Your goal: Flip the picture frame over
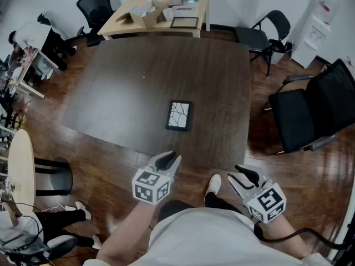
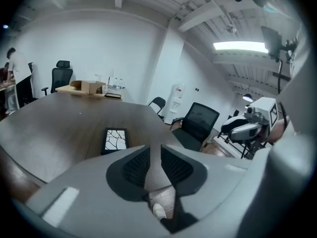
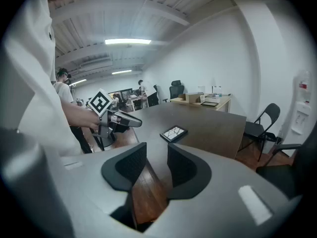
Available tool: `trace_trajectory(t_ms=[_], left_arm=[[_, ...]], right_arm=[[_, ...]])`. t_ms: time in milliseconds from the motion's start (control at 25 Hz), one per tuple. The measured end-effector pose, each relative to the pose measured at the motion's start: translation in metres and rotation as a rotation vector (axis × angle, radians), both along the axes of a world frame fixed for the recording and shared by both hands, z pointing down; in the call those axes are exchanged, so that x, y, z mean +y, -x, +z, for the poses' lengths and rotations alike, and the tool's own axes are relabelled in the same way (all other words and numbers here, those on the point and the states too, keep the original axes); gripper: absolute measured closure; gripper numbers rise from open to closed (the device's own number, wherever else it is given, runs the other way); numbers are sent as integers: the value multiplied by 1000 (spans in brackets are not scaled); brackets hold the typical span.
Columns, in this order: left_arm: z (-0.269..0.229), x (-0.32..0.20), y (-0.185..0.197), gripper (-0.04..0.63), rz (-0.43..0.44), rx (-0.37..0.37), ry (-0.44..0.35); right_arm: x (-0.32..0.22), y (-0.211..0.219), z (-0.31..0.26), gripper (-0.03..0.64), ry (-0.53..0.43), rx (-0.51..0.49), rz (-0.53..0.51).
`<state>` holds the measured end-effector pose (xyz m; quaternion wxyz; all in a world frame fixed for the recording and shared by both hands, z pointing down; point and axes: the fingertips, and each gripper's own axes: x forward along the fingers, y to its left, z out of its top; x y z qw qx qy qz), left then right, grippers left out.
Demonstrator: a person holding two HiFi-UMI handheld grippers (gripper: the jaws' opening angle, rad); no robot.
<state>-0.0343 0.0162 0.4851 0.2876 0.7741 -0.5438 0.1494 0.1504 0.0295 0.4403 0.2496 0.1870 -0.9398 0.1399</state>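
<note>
- Your L gripper [image 1: 169, 158] & R gripper [image 1: 244, 174] hover off the dark table's [image 1: 111, 104] near edge. L jaws are a slit apart, R jaws wider; both are empty.
- Picture frame [image 1: 179, 116] lies flat on the table, patterned side up, just ahead of L gripper and clear of both.

Office: desks [image 1: 161, 10], swivel chairs [image 1: 94, 7], water dispenser [image 1: 319, 26].

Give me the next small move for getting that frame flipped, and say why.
Probably ease the left gripper forward over the table edge toward the near edge of the picture frame. The frame lies flat, picture side up, with nothing touching it. Both the left and the right gripper hang short of the table, jaws apart and empty, and the left looks nearer.
</note>
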Motion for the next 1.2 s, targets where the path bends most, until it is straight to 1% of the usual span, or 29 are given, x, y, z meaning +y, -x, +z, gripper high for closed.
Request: trace_trajectory(t_ms=[120,240,360,480,640,760,960,1080,1200], left_arm=[[22,-56,7,520,-32,-39,23],[51,-101,13,515,-46,-57,87],[83,-137,20,505,-64,-110,143],[112,-159,24,500,-90,-147,194],[137,-174,28,494,-109,-224,229],[148,-178,28,492,-116,-228,250],[150,-176,26,494,-128,-248,259],[146,-177,24,492,-135,-263,254],[154,-174,21,492,-132,-277,286]], right_arm=[[-40,-5,6,480,-7,6,6],[-60,-7,10,480,5,12,27],[-75,-10,10,480,17,27,79],[-80,-13,9,480,47,44,141],[-81,-15,11,480,86,74,193],[-81,-13,12,480,107,89,216],[-77,-9,16,482,136,99,195],[-82,-14,17,482,138,98,192],[-86,-20,16,482,131,98,191]])
